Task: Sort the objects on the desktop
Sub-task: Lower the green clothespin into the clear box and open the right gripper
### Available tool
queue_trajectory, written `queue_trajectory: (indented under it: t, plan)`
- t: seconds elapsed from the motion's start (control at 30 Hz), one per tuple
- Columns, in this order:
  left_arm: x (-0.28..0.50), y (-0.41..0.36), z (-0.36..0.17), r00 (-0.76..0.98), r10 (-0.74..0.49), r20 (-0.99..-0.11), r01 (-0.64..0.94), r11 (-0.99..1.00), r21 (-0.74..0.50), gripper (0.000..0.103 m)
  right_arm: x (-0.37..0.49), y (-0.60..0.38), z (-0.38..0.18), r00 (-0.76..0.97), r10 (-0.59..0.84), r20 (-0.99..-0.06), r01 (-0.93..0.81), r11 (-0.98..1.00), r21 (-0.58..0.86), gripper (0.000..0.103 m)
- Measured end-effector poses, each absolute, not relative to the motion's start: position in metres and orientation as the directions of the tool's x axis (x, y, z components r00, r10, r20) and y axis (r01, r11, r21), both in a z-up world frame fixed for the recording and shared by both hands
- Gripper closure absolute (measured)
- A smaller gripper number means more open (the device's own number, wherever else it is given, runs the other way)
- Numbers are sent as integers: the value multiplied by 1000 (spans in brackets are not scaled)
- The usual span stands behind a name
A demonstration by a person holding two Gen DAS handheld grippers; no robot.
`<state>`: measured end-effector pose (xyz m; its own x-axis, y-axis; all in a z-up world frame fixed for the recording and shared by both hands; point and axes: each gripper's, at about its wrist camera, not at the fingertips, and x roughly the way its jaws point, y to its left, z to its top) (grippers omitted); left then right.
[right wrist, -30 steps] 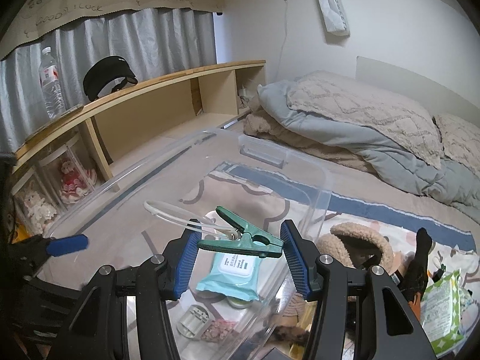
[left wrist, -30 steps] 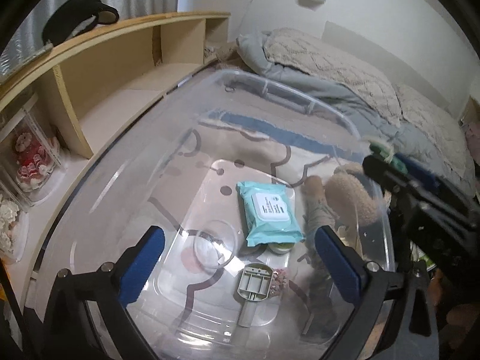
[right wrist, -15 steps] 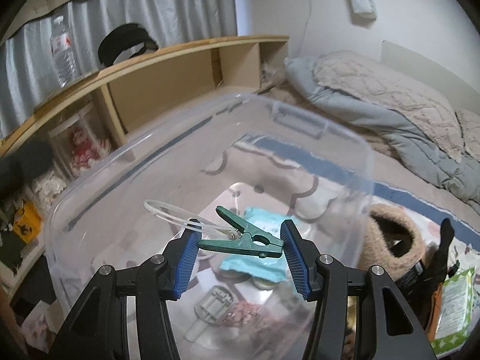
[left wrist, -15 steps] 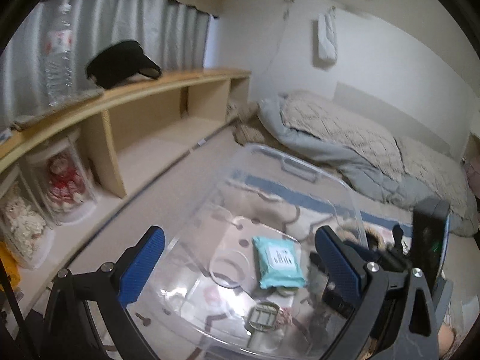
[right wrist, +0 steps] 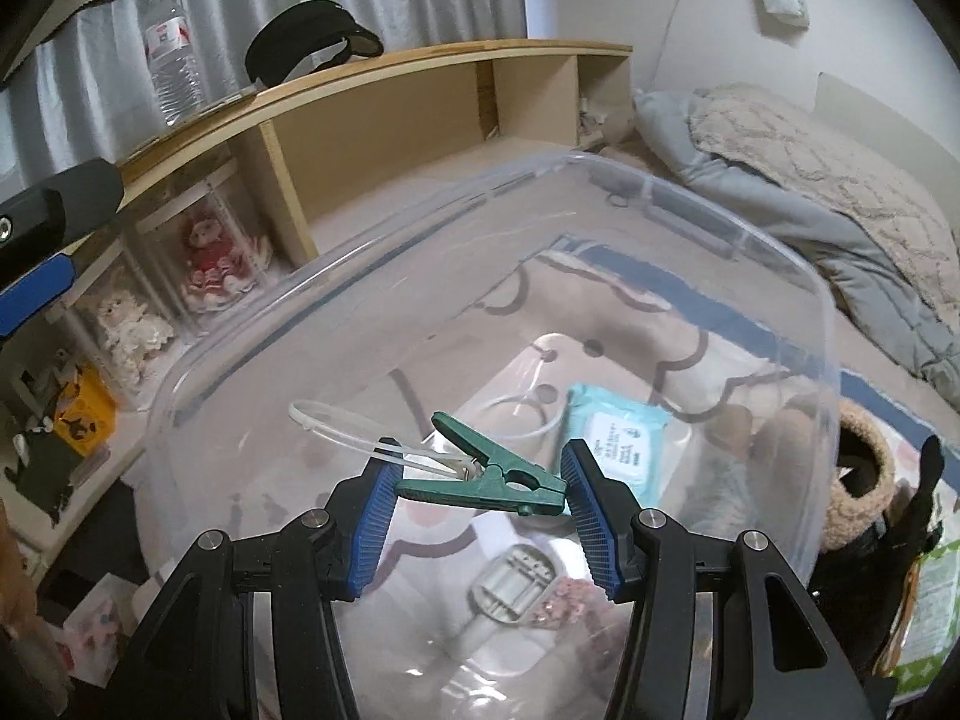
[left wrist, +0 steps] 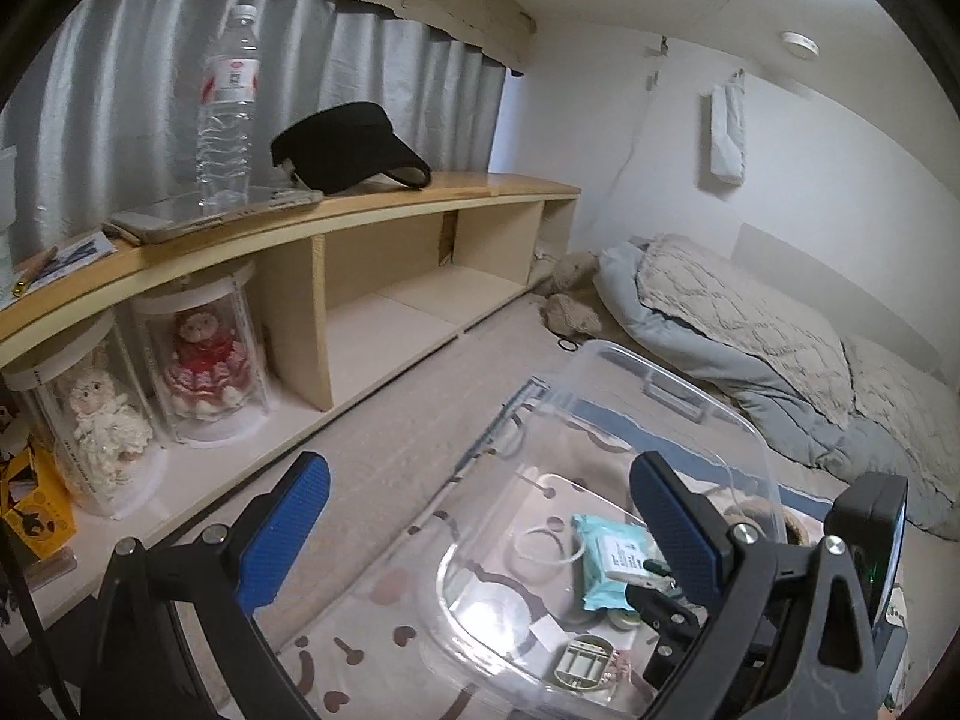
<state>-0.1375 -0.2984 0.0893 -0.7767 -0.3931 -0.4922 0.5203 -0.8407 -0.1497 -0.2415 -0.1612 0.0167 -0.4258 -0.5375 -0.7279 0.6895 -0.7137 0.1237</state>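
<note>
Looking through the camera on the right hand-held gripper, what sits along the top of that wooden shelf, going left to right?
Water bottle → black visor cap → the bare stretch of the wooden shelf top out to its right end.

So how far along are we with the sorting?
Partway. Already in the clear bin: a wipes pack, a grey plastic piece and a small pinkish item beside it. In hand: the right claw grips a green clip over the bin. Left: a slipper and a green packet outside it; left claw is empty.
</note>
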Motion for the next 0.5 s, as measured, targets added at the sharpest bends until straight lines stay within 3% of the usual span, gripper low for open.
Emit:
queue_trajectory:
  t: [0.5]
  plan:
    - [-122, -301, 96, -768, -460, -446, 563, -816, -129, 2, -230, -181, 12, -365, -543, -757, 674, -714, 188, 48]
